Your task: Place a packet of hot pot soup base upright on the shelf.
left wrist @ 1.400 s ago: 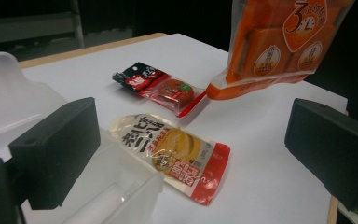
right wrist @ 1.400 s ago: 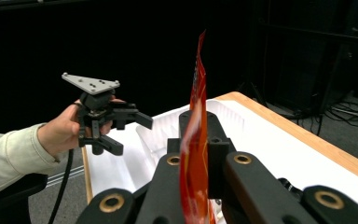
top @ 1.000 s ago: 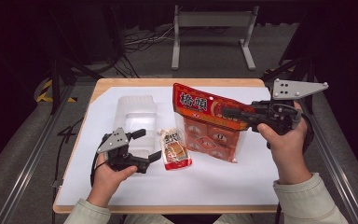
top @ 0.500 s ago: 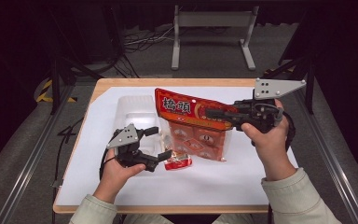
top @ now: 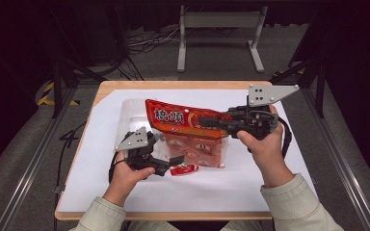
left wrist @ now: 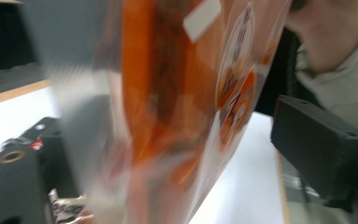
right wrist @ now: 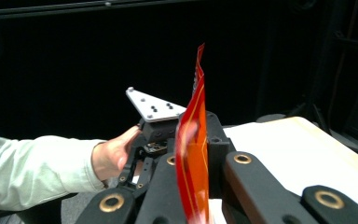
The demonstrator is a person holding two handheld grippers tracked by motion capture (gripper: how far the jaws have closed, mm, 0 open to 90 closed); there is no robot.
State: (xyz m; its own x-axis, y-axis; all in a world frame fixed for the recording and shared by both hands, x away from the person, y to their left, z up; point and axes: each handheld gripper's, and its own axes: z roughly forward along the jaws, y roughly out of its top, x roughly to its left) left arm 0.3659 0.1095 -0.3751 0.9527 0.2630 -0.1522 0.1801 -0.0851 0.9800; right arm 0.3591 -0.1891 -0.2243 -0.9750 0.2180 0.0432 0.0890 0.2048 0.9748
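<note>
Jaws of the right gripper (top: pixel 207 121) clamp the red snack bag's (top: pixel 183 120) top edge above the white table (top: pixel 279 192), while the left gripper (top: pixel 176 161), jaws apart and closing, straddles its lower edge.

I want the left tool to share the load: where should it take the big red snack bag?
Probably the clear lower edge of the red snack bag, approached from the left tool's side. The right tool already pinches the red top strip, so the bag hangs with its bottom edge between the left jaws.
</note>
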